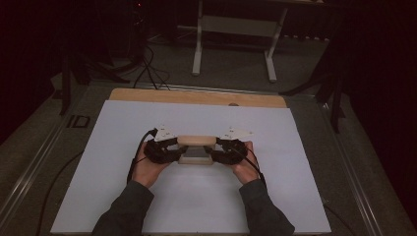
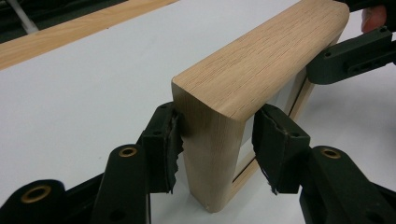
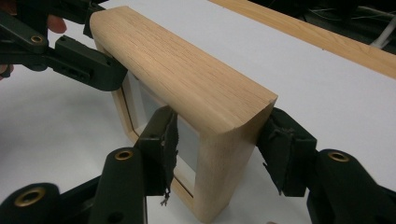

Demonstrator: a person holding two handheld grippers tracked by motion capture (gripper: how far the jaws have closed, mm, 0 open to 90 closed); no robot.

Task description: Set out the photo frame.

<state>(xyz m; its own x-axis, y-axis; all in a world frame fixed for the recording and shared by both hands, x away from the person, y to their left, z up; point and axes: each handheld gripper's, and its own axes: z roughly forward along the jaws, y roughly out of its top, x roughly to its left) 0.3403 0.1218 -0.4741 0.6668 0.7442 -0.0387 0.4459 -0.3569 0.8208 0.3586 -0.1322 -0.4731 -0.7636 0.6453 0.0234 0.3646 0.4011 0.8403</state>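
Sleeves: two dark sleeves come in from the near edge, one hand (image 1: 147, 167) on each tool.
Left tool (image 2: 215, 140): clenched on the near end post of the frame; one pad presses the outer face, the other sits against the inner side by the pane.
Right tool (image 3: 219, 144): clenched on the opposite end post in the same way, a pad on each side of the wood. From above it shows at the frame's right end (image 1: 223, 150).
Frame (image 1: 196, 149): a thick, pale wooden picture frame with rounded corners, standing on its edge between the two tools, about mid-surface, long side across the person's front. Its lower edge seems to rest on or just above the sheet; I cannot tell which.
Pane (image 3: 187, 144): a greyish insert set inside a thin inner lip; no picture visible in it.
Surface (image 1: 305, 196): a white sheet over a wooden top, whose bare strip (image 1: 196, 97) shows along the far edge.
Beyond: grey floor, cables, and the white legs of a stand (image 1: 233, 44) in the dark.
Progress: by my judgement the grasp is done, both ends secured and the frame upright. What is left looks like the lift, turn or placing itself.
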